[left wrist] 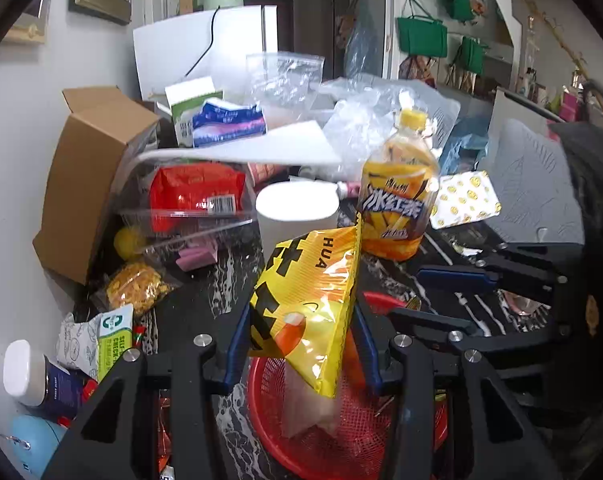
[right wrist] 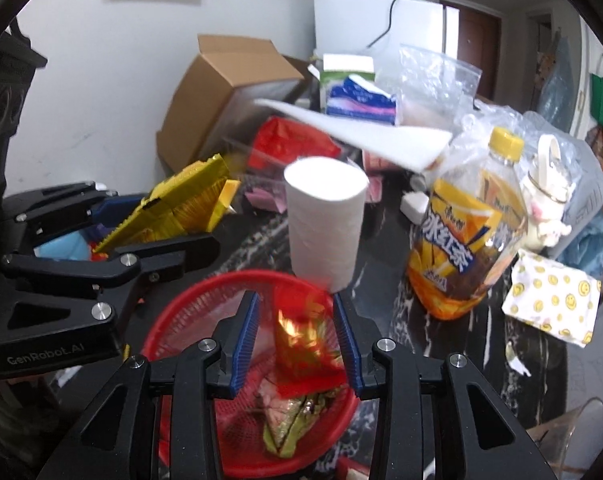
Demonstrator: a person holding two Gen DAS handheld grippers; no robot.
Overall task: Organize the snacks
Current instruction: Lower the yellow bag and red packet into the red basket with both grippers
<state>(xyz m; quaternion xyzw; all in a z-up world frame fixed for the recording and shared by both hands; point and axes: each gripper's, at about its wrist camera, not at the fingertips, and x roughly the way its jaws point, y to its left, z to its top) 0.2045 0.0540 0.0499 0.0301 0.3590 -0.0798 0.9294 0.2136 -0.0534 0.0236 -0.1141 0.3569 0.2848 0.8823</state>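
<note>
Dark marbled tabletop [right wrist: 381, 280] is crowded with a toilet roll [right wrist: 325, 224], an iced-tea bottle [right wrist: 465, 240] and boxes, so I have only the red mesh basket [right wrist: 189, 304] to aim at. My left gripper [left wrist: 301, 344] pinches a yellow snack bag [left wrist: 309, 300] above the basket, and my right gripper [right wrist: 297, 344] clamps a red snack packet [right wrist: 305, 340] over it too. I'd lower both inside the rim, then let go one at a time — right first, clear of the bottle — so neither packet slides out
</note>
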